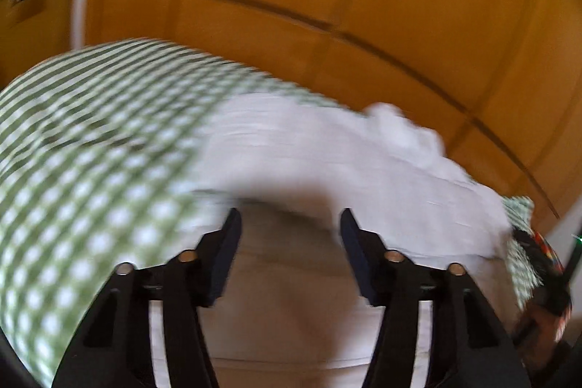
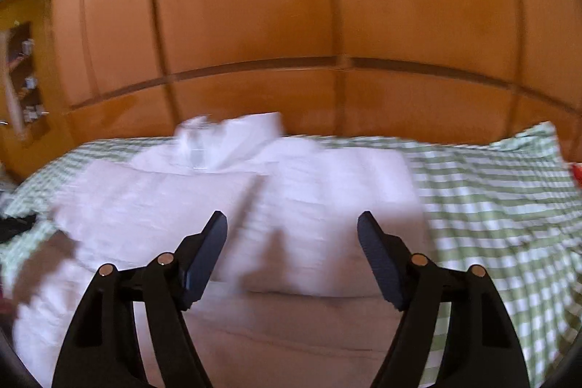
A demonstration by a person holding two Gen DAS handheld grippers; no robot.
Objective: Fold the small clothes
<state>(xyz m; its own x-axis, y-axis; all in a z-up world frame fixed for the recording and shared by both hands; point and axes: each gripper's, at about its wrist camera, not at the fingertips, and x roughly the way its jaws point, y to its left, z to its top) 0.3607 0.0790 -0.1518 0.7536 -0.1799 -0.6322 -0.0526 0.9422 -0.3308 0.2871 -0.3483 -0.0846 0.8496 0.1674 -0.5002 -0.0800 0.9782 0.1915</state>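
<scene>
Open checked bedcover [image 2: 509,206] is seen right of the white garment [image 2: 254,199], the far side is closed off by a wooden panelled wall [image 2: 254,24], and nothing is held between the parted jaws of either gripper.

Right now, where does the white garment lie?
The white garment lies on the green checked sheet, directly ahead of both open grippers in both wrist views, with the wooden panel wall behind it.
</scene>
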